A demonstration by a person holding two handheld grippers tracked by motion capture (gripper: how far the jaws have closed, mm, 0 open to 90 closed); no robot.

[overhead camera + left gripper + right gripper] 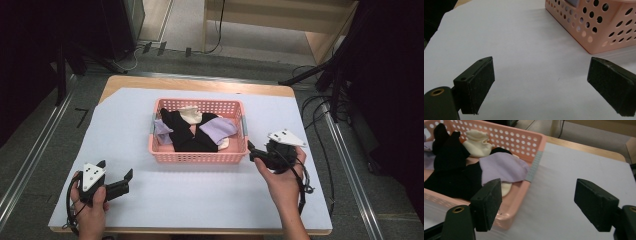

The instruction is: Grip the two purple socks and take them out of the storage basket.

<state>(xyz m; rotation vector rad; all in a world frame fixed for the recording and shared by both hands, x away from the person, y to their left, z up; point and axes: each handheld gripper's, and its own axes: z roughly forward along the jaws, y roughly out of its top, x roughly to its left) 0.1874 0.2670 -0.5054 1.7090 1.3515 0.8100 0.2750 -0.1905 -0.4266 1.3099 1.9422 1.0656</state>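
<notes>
A pink perforated basket (197,157) stands mid-table. It holds a black cloth (187,134), lilac cloths (218,128) and a cream one (191,115), piled loosely. My left gripper (116,169) is open over the white sheet, in front of and to the left of the basket, with nothing between its jaws. In its own view the left gripper (541,75) faces bare sheet, with the basket's corner (599,27) at the upper right. My right gripper (259,149) is open beside the basket's right front corner. In the right gripper view, the right gripper (537,195) has its left jaw over the basket's rim (534,140), near the lilac cloth (504,167).
A white sheet (200,200) covers the wooden table (200,82). Cables (320,115) and dark stand legs (335,75) lie on the floor to the right. A wooden unit (280,20) stands behind the table.
</notes>
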